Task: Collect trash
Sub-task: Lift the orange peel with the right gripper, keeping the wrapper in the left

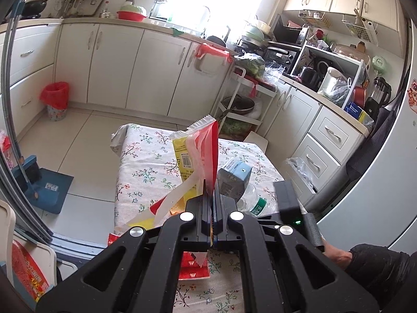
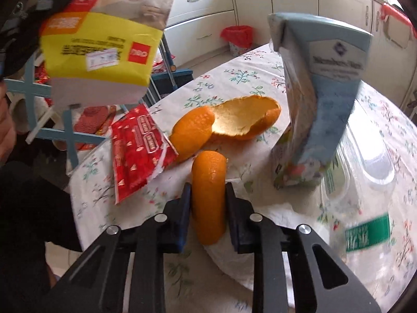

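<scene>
Floral-cloth table (image 2: 250, 73), orange peel (image 2: 226, 125), red wrapper (image 2: 138, 151), carton (image 2: 318, 99), bottle (image 2: 365, 208)

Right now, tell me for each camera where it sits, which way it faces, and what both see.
Left wrist: on the left gripper, above the table, facing the kitchen cabinets and window; its black fingers clamp a snack bag; a dark sleeve shows lower right.
Right wrist: on the right gripper, low over the table, facing the cabinets; its fingers pinch an orange peel.
Shared: snack bag, milk carton, red wrapper, red-lined bin.
</scene>
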